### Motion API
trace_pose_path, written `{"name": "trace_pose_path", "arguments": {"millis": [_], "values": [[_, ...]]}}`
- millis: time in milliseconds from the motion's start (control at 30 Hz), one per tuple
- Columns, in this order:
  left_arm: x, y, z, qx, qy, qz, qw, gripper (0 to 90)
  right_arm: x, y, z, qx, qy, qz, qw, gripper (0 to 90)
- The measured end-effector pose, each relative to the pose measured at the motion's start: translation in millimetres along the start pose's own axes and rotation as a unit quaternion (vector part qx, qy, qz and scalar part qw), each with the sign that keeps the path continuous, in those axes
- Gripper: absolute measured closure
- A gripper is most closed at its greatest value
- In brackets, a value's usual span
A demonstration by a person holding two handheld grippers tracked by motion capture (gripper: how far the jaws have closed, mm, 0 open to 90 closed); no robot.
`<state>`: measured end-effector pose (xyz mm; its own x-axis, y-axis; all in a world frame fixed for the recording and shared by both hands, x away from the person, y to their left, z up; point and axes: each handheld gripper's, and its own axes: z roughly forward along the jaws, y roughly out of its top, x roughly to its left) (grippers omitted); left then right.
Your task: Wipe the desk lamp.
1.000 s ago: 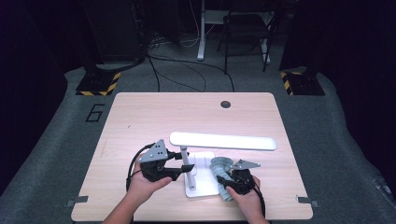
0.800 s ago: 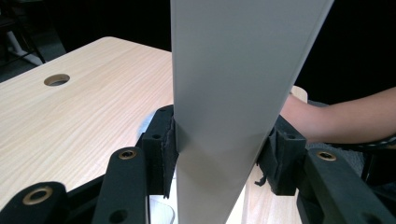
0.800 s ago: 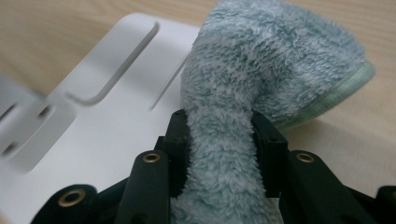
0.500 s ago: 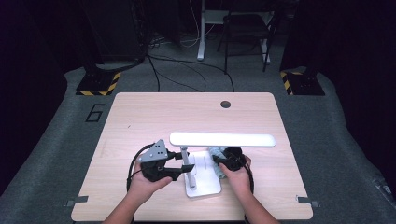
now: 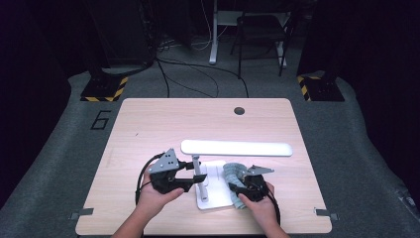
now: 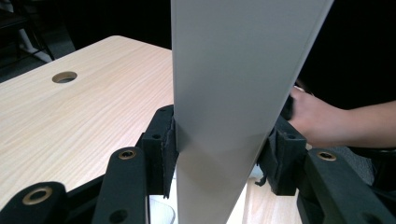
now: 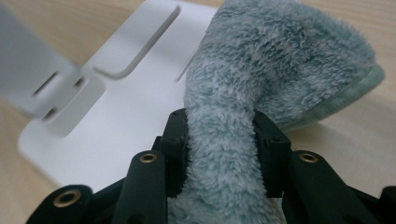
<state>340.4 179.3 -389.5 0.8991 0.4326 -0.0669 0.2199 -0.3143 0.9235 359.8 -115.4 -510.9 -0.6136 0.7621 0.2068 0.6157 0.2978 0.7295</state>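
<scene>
**A:** Fingers point(image 6: 161, 149) on the left gripper point(image 5: 185, 179) are clamped on the flat white post point(image 6: 233, 93) of the white desk lamp, one black pad on each side. From above you can see that gripper coming in from the left at the upright post, with the person's left hand point(image 5: 156, 196) behind it.

**B:** And the right gripper point(image 5: 240, 191)? Its fingers point(image 7: 180, 140) are pinching a fluffy grey-green cloth point(image 7: 280, 60), bunched up between the pads. The loose end flops forward, partly on the lamp's flat white rectangular base point(image 7: 112, 126), partly on the light wooden desk point(image 5: 163, 124).

**A:** Yep, in the high view the cloth sits on the right edge of the base, near the front of the desk, with the right hand point(image 5: 260, 208) just behind it.

**B:** The lamp's long white head bar point(image 5: 236, 148) runs left to right above the base, roughly level. There's a round cable hole point(image 5: 239, 110) near the desk's far edge, well apart from everything.
</scene>
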Motion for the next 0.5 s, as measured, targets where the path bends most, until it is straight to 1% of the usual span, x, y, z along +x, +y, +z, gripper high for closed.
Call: {"name": "trace_pose_path", "arguments": {"millis": [67,100,133,167,233,267,367,467,500], "values": [[0.5,-0.2,-0.3,0.000,0.000,0.000,1.0000,52.4,5.2,-8.7,-7.9,0.003,0.008,-0.002,1.0000,62.4],[0.7,-0.3,-0.5,0.000,-0.001,-0.001,1.0000,52.4,6.5,-11.7,-10.2,-0.001,0.010,0.001,0.9999,62.4],[0.7,-0.2,-0.8,0.001,0.000,-0.001,1.0000,52.4,8.0,-15.3,-13.5,0.001,0.016,0.007,0.9999,62.4],[0.6,-0.2,-0.8,0.001,0.000,-0.002,1.0000,52.5,8.2,-18.6,-15.9,-0.001,0.022,0.006,0.9997,62.4],[0.8,-0.1,-0.5,0.001,0.000,-0.003,1.0000,52.5,8.4,-24.4,-20.5,-0.005,0.035,0.017,0.9993,62.4],[0.9,0.0,-0.4,0.001,0.000,-0.002,1.0000,52.5,7.8,-26.1,-21.8,-0.006,0.041,0.017,0.9990,62.4],[1.3,0.7,0.1,0.003,0.003,-0.002,1.0000,52.6,8.1,-28.1,-23.3,-0.009,0.045,0.022,0.9987,62.0],[2.2,1.1,0.2,0.004,0.008,0.000,1.0000,52.8,9.2,-26.9,-23.4,-0.011,0.040,0.017,0.9990,62.1],[3.3,1.1,0.0,0.005,0.010,-0.001,0.9999,52.9,8.5,-26.2,-22.7,-0.012,0.039,0.010,0.9991,62.2]]}}
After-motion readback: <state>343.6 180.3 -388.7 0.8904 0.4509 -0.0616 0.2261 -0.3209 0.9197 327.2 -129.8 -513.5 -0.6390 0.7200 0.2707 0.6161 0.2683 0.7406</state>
